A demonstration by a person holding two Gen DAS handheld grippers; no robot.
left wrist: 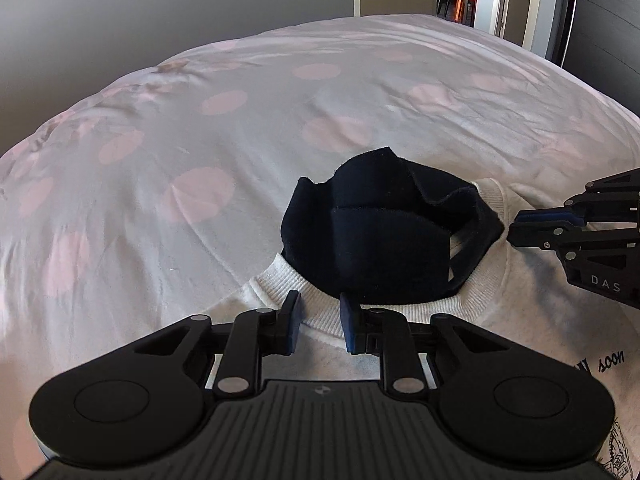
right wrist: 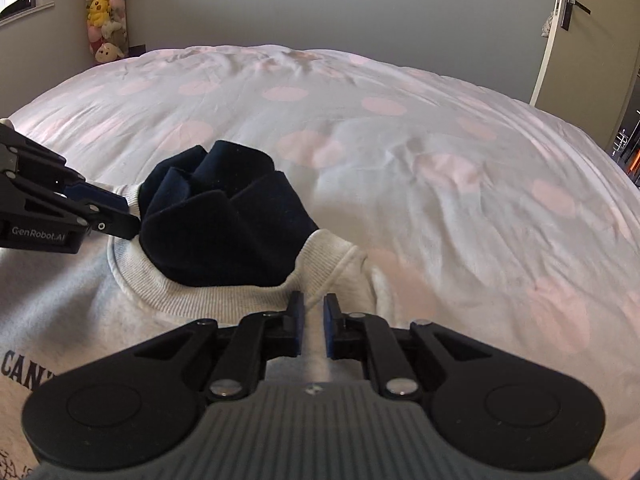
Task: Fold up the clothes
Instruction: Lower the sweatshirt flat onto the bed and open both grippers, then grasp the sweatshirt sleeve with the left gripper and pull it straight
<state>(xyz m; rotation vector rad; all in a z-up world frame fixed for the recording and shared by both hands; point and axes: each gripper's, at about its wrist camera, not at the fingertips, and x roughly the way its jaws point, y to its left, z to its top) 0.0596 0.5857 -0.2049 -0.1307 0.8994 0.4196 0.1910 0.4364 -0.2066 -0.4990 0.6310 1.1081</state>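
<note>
The spotted bedspread (right wrist: 400,128) stretches wide and bare beyond my grippers, up to the grey wall. The white sweatshirt (right wrist: 80,300) lies flat near me, a dark bundled garment (right wrist: 224,224) sitting on its collar. My left gripper (left wrist: 318,322) and right gripper (right wrist: 314,322) are slightly parted over the ribbed collar, gripping nothing.
</note>
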